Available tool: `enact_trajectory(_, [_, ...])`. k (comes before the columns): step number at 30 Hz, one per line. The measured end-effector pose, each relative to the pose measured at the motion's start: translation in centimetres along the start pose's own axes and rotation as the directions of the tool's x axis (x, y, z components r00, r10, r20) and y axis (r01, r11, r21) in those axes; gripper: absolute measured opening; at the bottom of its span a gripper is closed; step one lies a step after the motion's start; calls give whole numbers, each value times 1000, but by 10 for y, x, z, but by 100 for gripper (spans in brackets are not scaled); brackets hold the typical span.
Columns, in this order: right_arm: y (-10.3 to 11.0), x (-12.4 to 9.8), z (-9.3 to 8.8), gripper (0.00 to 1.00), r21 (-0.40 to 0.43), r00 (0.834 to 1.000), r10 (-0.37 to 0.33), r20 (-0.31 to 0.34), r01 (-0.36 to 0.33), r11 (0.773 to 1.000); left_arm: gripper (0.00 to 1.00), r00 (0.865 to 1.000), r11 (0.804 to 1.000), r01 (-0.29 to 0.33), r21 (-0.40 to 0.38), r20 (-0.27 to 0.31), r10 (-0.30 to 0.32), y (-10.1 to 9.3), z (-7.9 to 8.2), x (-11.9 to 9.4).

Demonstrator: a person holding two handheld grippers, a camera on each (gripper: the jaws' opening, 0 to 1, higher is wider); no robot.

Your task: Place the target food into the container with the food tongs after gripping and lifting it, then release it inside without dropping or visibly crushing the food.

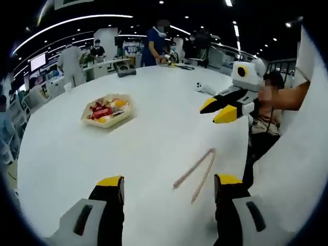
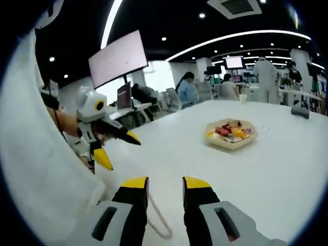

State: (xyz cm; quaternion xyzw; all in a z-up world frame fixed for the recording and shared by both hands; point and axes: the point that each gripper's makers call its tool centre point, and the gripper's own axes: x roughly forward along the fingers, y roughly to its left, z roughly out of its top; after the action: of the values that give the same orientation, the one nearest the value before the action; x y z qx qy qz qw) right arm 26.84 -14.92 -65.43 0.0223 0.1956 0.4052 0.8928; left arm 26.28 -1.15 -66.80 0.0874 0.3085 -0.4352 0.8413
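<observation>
Left gripper view gives us the broad white table (image 1: pixel 128 154) first, running from our own jaws out to the far edge. On it, toward ten o'clock from the view's centre, sits the hexagonal tray (image 1: pixel 107 110) holding the red and yellow food (image 1: pixel 102 111); in the right gripper view that tray (image 2: pixel 230 134) lies toward two o'clock, well apart from both grippers. The left gripper (image 1: pixel 169 185) hangs over the table with its jaws spread wide and nothing between them. The right gripper (image 1: pixel 221 109) enters at three o'clock, its yellow tips parted and bare. Smallest, the pink food tongs (image 1: pixel 196 174) lie flat at five o'clock, just ahead of the left jaws; in the right gripper view the tongs (image 2: pixel 159 218) pass under the right gripper (image 2: pixel 166 185), whose jaws stand released and narrowly apart.

We judge we're at the very start: tongs not yet picked up, food untouched. Next we'd lower a gripper over the tongs' arms and close on them.
</observation>
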Motion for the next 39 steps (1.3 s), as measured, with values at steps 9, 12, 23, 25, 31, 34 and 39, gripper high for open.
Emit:
enact_trajectory(9, [1,-7,1,49,30,986,-166,-25,166,986,92,997,999,-39,-31,63,41,0,4,-18])
enact_trajectory(12, [1,-10,0,55,47,980,-197,-38,198,979,96,996,999,-51,-9,74,52,-4,3,-24])
enact_trajectory(23, [6,-34,-6,89,12,931,-360,-54,361,932,99,990,998,-61,-1,127,60,-9,-5,-39])
enact_trajectory(25, [11,-41,-8,90,26,926,-374,-50,376,926,99,985,998,-67,7,161,65,-9,-1,-40])
enact_trajectory(31, [19,-58,-16,91,-9,918,-390,-72,391,921,99,981,997,-69,26,181,63,-26,-4,-47])
enact_trajectory(34, [17,-64,-21,91,-14,915,-396,-79,396,918,99,982,997,-78,26,173,73,-34,-10,-55])
enact_trajectory(39, [6,-68,-27,91,-5,919,-385,-87,386,922,99,982,995,-94,18,167,90,-40,-11,-51])
